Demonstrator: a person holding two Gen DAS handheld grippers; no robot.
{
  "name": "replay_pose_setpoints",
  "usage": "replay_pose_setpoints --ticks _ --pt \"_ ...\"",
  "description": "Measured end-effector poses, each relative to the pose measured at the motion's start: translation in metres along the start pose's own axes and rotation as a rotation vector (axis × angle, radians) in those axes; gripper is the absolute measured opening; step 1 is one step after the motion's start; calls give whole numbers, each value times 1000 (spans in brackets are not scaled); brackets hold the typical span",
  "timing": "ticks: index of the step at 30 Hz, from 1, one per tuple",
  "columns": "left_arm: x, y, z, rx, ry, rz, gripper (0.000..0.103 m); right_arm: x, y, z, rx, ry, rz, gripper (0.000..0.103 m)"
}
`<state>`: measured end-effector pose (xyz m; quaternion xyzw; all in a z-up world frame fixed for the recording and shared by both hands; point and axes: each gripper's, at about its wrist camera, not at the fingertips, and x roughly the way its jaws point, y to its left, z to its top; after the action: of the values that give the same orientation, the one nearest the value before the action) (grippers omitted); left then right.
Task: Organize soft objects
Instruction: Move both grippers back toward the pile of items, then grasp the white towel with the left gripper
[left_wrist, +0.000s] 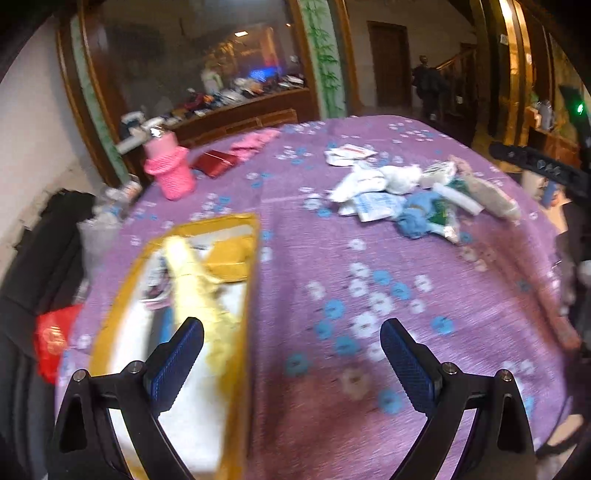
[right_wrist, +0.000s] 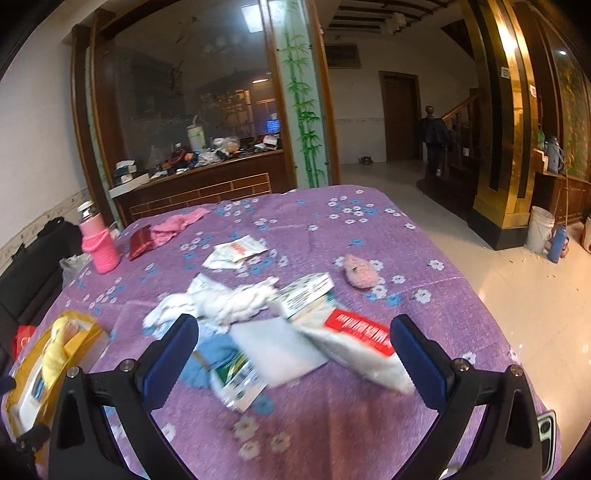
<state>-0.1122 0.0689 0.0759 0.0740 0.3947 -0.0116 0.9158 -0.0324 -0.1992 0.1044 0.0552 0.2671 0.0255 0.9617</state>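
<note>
A pile of soft items (left_wrist: 413, 199) lies on the purple flowered tablecloth (left_wrist: 369, 280): white cloths, packets and a blue cloth. In the right wrist view I see the white cloth (right_wrist: 225, 302), a blue cloth (right_wrist: 207, 362), a white foam sheet (right_wrist: 277, 350), a red-labelled white packet (right_wrist: 362, 343) and a pink plush (right_wrist: 360, 275). A yellow box (left_wrist: 177, 332) holds a pale yellow cloth (left_wrist: 195, 280) and other items. My left gripper (left_wrist: 291, 332) is open and empty beside the box's right rim. My right gripper (right_wrist: 295, 332) is open and empty just above the pile.
A pink-sleeved bottle (left_wrist: 168, 170), a red wallet (left_wrist: 214, 162) and a pink cloth (left_wrist: 255, 142) sit at the table's far left. A black chair (left_wrist: 40, 258) and red bag (left_wrist: 51, 339) are left of the table. A wooden counter (right_wrist: 199, 184) stands behind.
</note>
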Motion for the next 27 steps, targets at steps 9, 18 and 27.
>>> replay_pose_setpoints --ticks 9,18,27 --pt "56 -37 60 -2 63 -177 98 22 -48 -7 157 26 13 103" --pt "147 -48 138 5 56 -224 98 27 -60 -9 225 52 34 103" --pt "159 -128 155 398 -58 -205 98 32 -53 -9 196 68 16 103"
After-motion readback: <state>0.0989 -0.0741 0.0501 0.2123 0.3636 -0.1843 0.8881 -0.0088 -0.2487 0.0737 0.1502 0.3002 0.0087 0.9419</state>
